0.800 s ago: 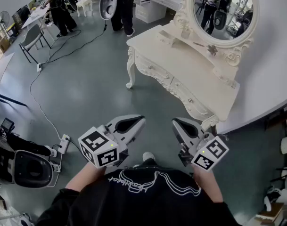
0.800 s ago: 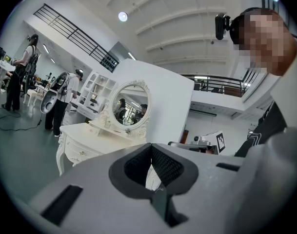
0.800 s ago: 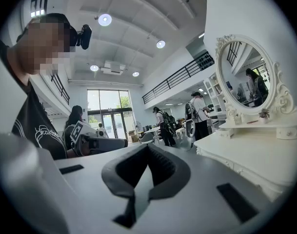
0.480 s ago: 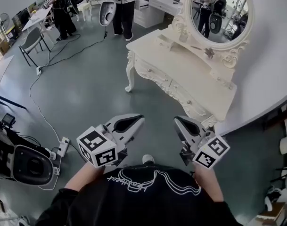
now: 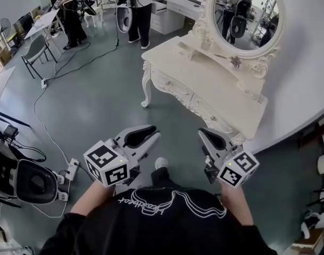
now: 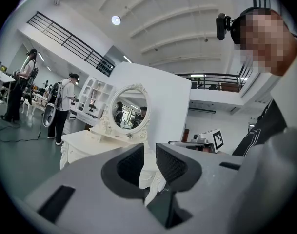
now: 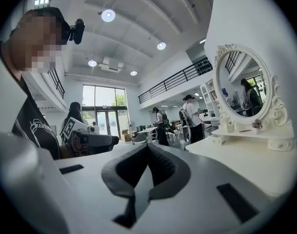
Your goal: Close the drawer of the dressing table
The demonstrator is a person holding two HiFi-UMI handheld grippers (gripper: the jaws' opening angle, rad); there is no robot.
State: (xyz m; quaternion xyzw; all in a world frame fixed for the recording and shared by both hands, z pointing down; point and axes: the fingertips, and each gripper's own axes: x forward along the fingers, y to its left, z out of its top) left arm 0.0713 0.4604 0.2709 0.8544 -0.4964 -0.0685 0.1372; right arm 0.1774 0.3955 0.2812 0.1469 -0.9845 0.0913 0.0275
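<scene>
Dressing table ahead, well apart from both grippers; drawer front faces us, how far out unclear; left gripper jaws slightly apart, empty; right gripper jaws together, empty; best approach level, press front squarely.

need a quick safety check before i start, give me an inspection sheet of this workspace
surface: dressing table top, white
job's things: drawers in its front; open or shut cannot be told
clutter: small items by the oval mirror
grippers: left gripper open, empty; right gripper shut, empty; both short of the table
cables: black cable across the floor, power strip
surroundings: people standing beyond, chair
</scene>
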